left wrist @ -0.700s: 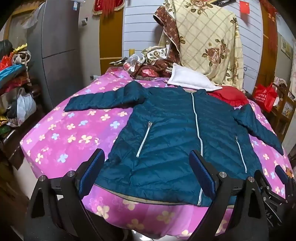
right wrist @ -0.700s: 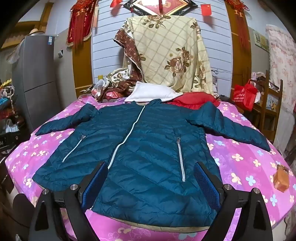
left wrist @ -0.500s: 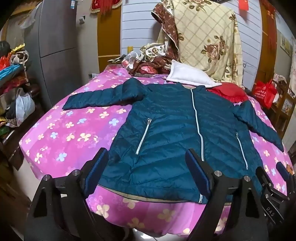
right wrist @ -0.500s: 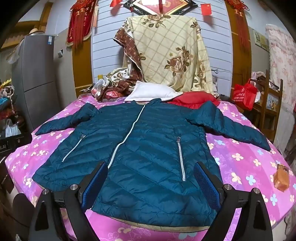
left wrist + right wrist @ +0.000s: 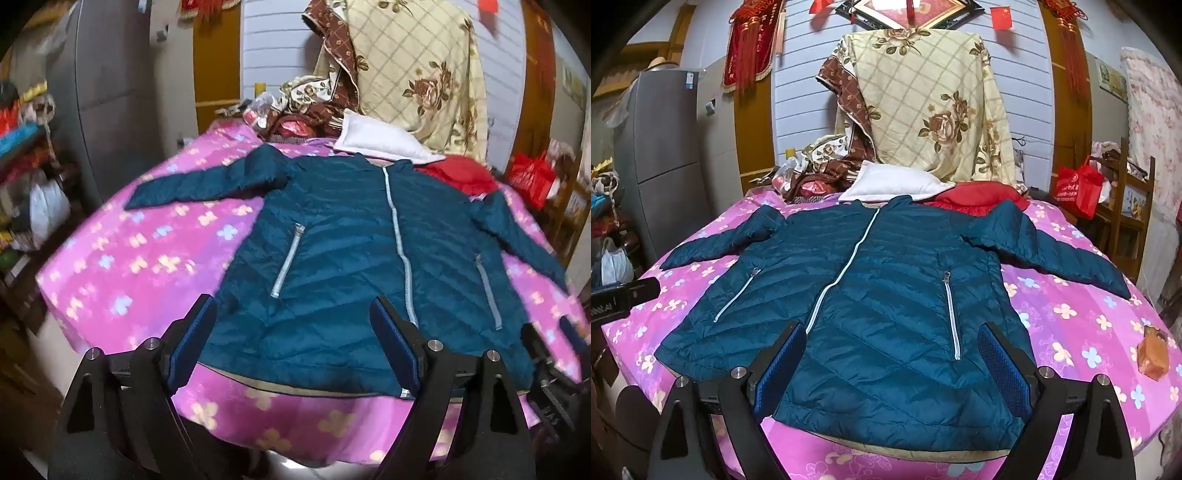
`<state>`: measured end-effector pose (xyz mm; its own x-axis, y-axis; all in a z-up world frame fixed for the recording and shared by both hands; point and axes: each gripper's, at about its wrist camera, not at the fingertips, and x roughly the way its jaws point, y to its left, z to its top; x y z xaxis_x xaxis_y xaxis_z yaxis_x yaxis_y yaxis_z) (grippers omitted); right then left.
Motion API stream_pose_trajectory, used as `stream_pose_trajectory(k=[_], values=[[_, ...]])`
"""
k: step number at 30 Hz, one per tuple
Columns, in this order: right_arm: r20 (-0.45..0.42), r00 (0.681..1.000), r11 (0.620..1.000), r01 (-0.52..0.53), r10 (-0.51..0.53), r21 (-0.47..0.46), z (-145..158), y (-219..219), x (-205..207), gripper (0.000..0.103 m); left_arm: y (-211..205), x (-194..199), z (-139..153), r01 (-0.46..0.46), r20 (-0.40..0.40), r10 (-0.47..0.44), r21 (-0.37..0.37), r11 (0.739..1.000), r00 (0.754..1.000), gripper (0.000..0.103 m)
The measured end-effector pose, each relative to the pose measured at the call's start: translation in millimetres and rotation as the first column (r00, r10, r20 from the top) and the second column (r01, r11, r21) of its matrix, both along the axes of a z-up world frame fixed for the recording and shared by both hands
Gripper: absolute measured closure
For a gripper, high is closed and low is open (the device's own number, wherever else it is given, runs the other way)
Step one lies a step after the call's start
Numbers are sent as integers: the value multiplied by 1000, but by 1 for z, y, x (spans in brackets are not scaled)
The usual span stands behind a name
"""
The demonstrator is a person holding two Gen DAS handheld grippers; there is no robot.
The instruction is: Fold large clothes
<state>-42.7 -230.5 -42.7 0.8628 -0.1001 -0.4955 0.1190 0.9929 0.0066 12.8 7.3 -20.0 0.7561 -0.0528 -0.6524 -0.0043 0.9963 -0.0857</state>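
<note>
Both tongs, left [image 5: 291, 332] and right [image 5: 892, 360], hover open at the hem of the jacket [image 5: 871, 295], which lies collar-away on the bed [image 5: 1071, 317].

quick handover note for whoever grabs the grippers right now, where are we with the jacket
Left gripper: open, empty, above the jacket's hem, left of the main zipper.
Right gripper: open, empty, above the hem near the right pocket zipper.
Teal jacket: flat, front up, zipped, both sleeves spread out on the pink flowered sheet; collar toward the white pillow.
Done: jacket laid out.
Left: all folds; sleeves in first probably, then the body.
Note: small brown object on the sheet at the right.
</note>
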Motion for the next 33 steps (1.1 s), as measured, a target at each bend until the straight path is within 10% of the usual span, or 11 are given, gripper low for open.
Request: stream_pose_trajectory(k=[33], values=[[7, 1000, 1000, -5, 5, -5, 13, -5, 9, 11, 2, 3, -5, 22, -44, -19, 60, 998, 999, 17]])
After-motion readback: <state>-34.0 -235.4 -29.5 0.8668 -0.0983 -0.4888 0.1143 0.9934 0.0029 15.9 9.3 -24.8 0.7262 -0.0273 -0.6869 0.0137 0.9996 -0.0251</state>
